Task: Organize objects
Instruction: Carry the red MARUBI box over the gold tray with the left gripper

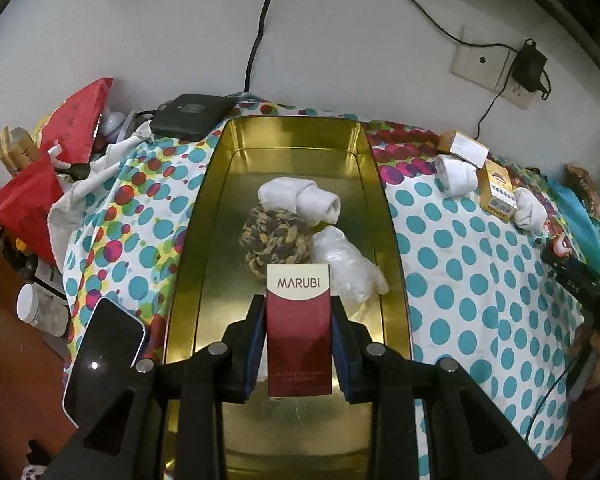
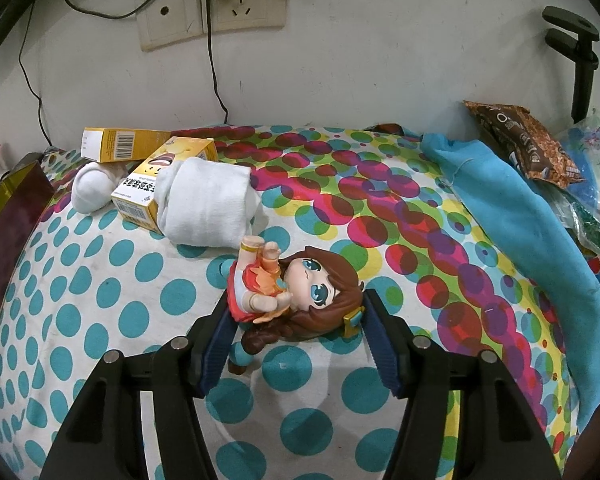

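My left gripper is shut on a red and white MARUBI box and holds it upright over the near part of a gold tin tray. In the tray lie a rolled white sock, a brown patterned ball and a clear plastic wad. My right gripper has its fingers around a small doll with brown hair and a red dress; the pads touch it on both sides. The doll lies on the dotted cloth.
A phone lies left of the tray, a black device behind it. Yellow boxes and white socks lie at the back. A blue cloth and a snack bag are at the right. Red bags crowd the left edge.
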